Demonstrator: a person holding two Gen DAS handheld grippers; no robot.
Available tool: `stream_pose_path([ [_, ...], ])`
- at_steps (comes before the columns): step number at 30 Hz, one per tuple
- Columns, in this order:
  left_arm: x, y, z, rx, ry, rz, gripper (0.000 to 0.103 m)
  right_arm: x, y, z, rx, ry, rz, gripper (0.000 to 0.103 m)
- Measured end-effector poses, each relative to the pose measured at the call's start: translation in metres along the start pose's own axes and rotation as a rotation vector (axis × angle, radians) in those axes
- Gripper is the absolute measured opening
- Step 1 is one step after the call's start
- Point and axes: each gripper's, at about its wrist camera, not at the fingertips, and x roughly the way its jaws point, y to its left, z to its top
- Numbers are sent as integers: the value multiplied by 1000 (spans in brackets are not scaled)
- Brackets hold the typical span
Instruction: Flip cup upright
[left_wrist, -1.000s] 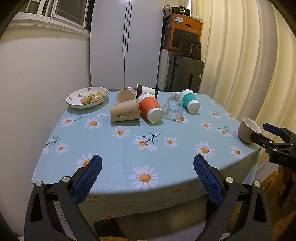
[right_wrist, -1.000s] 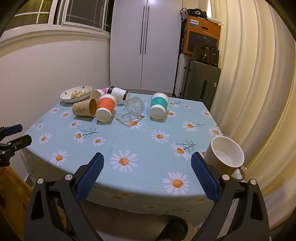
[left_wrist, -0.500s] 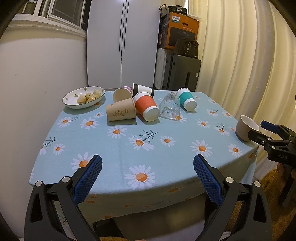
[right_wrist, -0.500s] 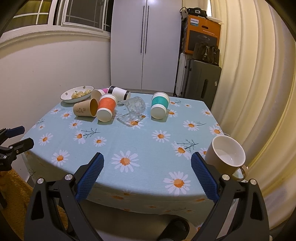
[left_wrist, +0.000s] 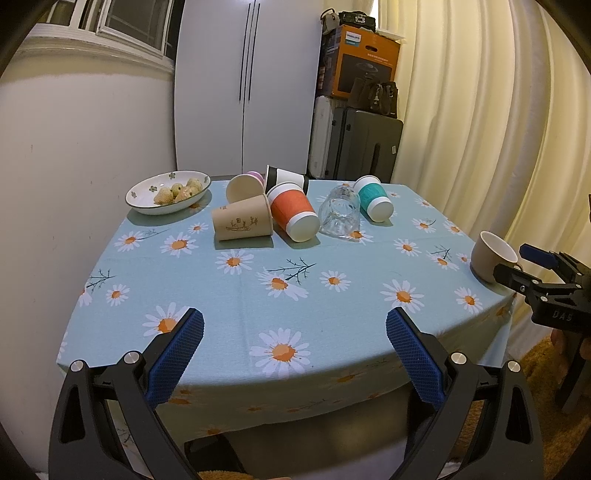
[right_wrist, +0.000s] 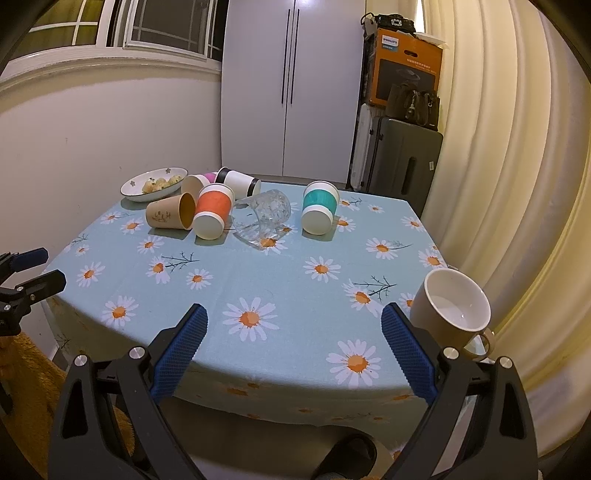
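Several cups lie on their sides at the far end of the table: a tan paper cup (left_wrist: 242, 222) (right_wrist: 170, 217), an orange cup (left_wrist: 293, 216) (right_wrist: 213, 216), a clear glass (left_wrist: 340, 216) (right_wrist: 264, 218), a teal cup (left_wrist: 373, 203) (right_wrist: 318, 212), and a cream cup (left_wrist: 243, 187) and a white-and-black cup (left_wrist: 286, 178) (right_wrist: 238, 182) behind them. A beige mug (left_wrist: 493, 257) (right_wrist: 452, 314) stands upright at the near right edge. My left gripper (left_wrist: 294, 354) and right gripper (right_wrist: 293, 350) are open and empty, off the near table edge.
A bowl of food (left_wrist: 168, 192) (right_wrist: 154, 184) sits at the far left corner. The table has a daisy-print cloth (left_wrist: 332, 314). A white cabinet (left_wrist: 245, 85), suitcases (left_wrist: 364, 147) and a curtain (left_wrist: 480, 110) stand behind. A wall is on the left.
Both grippers have drawn back slightly from the table; the view has shifted a little. The cups have not moved.
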Motion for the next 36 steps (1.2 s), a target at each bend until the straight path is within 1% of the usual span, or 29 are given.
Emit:
stream_pose_path([
  [23, -1, -8, 0, 4, 4, -20, 97, 3, 5, 0, -14, 11, 8, 94],
  [28, 4, -4, 5, -7, 21, -32, 97, 10, 2, 2, 1, 36, 40, 94],
  [34, 14, 0, 19, -14, 49, -76, 97, 25, -4, 14, 12, 86, 85, 94],
  [36, 18, 1, 29, -26, 65, -126, 97, 30, -8, 20, 24, 96, 96, 94],
])
